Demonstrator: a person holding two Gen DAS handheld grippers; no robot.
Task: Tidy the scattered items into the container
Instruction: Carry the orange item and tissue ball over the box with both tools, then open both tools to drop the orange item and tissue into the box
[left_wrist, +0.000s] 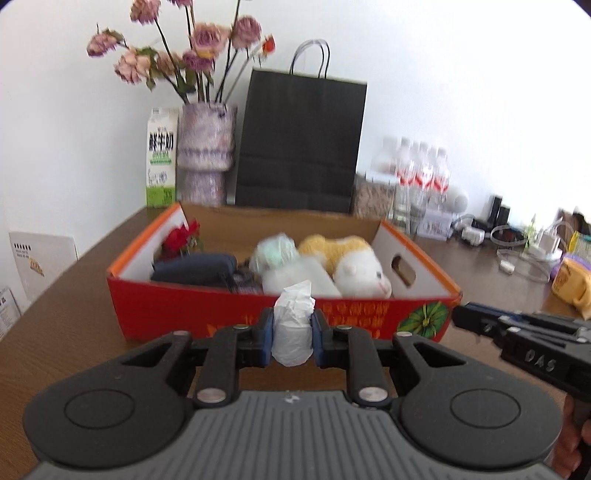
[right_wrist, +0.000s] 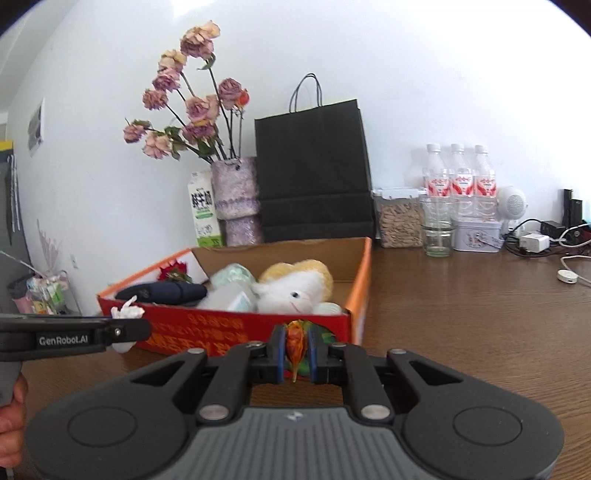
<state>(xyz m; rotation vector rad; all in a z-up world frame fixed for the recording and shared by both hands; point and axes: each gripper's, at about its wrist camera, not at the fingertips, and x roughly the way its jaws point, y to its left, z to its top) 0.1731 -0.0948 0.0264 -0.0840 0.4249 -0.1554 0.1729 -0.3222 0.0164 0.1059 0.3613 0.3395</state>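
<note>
Already the left gripper (left_wrist: 292, 339) pinches a crumpled white tissue wad (left_wrist: 293, 325), the right gripper (right_wrist: 294, 350) clamps a thin orange-green wrapper (right_wrist: 295, 341), both near the red cardboard box (left_wrist: 258, 314). Risk: the crowded box's near wall catches them, or the light tissue slips.

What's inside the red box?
Inside the red box lie a white and yellow plush toy, a dark blue pouch, a red flower and a pale green bundle. Anything underneath them is covered.
</note>
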